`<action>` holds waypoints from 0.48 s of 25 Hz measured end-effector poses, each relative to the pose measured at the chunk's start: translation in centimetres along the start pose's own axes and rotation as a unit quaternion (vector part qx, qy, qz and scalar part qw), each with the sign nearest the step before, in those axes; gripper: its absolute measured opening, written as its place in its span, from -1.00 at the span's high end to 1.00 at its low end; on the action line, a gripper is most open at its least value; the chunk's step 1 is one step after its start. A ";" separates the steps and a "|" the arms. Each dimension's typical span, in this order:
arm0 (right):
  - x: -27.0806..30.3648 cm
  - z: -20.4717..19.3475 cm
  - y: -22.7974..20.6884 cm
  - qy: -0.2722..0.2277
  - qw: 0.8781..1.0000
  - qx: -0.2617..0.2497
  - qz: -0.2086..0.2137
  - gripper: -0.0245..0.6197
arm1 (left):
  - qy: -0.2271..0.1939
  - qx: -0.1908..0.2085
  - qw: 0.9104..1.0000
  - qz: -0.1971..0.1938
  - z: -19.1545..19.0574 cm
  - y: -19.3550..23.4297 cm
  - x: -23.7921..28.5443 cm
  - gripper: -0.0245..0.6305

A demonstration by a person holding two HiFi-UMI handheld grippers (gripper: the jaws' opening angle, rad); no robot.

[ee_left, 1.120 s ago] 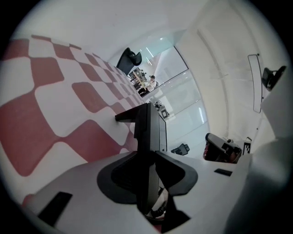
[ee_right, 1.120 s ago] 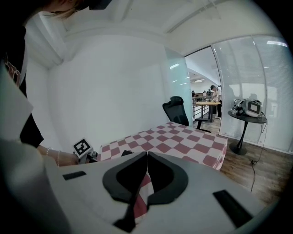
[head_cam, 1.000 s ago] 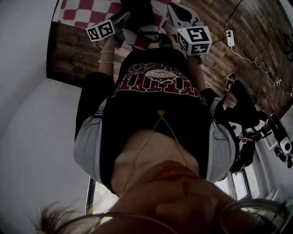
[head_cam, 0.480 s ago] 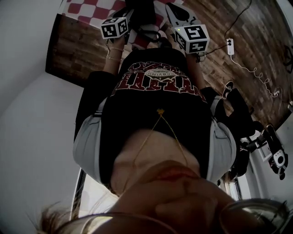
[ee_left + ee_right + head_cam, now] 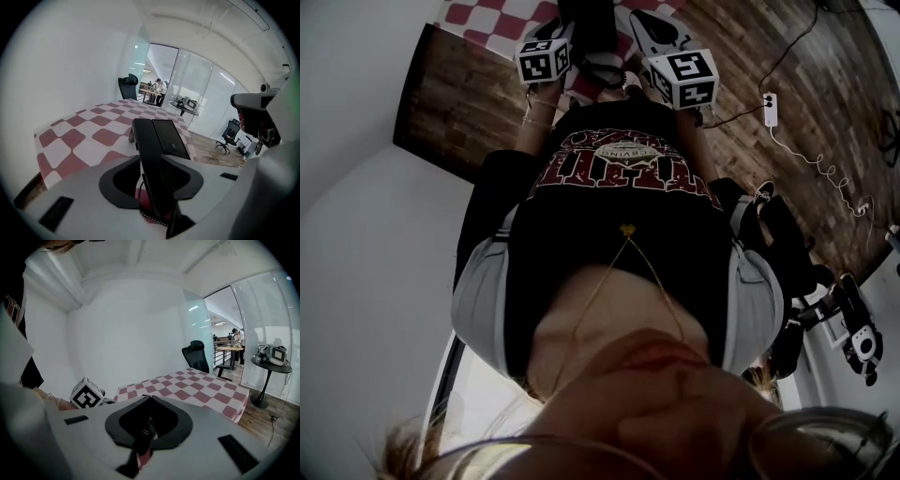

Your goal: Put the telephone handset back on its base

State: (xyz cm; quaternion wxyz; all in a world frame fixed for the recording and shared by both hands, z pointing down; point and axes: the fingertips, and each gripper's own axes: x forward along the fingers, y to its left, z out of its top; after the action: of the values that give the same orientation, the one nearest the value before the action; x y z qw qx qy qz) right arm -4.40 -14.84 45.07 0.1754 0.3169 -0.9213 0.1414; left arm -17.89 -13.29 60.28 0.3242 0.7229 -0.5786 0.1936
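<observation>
No telephone, handset or base shows in any view. In the head view I see the person's torso in a dark printed shirt, with both grippers held out near the top edge. The left gripper (image 5: pixel 567 37) carries its marker cube (image 5: pixel 546 61); the right gripper (image 5: pixel 652 28) carries its cube (image 5: pixel 684 78). In the left gripper view the two black jaws of the left gripper (image 5: pixel 151 124) lie pressed together with nothing between them, above the red-and-white checkered table (image 5: pixel 89 136). The right gripper (image 5: pixel 148 401) also looks shut and empty, pointing over the same table (image 5: pixel 197 385).
A black office chair (image 5: pixel 197 356) stands behind the table. A white power strip (image 5: pixel 771 80) with a trailing cable lies on the wooden floor. A small round side table (image 5: pixel 269 363) stands by the glass wall. White walls are close on the left.
Both grippers have drifted up toward the checkered table in the head view, and the left cube has moved right, closer to the right one. The jaws look unchanged.
</observation>
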 end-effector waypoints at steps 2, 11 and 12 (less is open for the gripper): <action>0.1 0.0 0.2 0.000 1.000 -0.003 0.006 0.86 | -0.006 -0.004 1.000 -0.003 0.2 -0.3 -0.5 0.52; 1.3 -0.3 1.1 0.006 0.999 -0.014 0.039 0.86 | -0.033 -0.010 0.999 -0.006 1.4 -2.0 -2.2 0.69; 1.4 -0.3 1.3 0.007 0.999 -0.016 0.043 0.86 | -0.037 -0.009 0.999 -0.006 1.6 -2.2 -2.4 0.71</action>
State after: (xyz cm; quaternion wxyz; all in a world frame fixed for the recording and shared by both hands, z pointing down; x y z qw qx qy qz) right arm -6.19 -14.53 45.72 0.1808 0.2732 -0.9349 0.1363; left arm -16.56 -12.45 57.00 0.3103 0.7300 -0.5875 0.1600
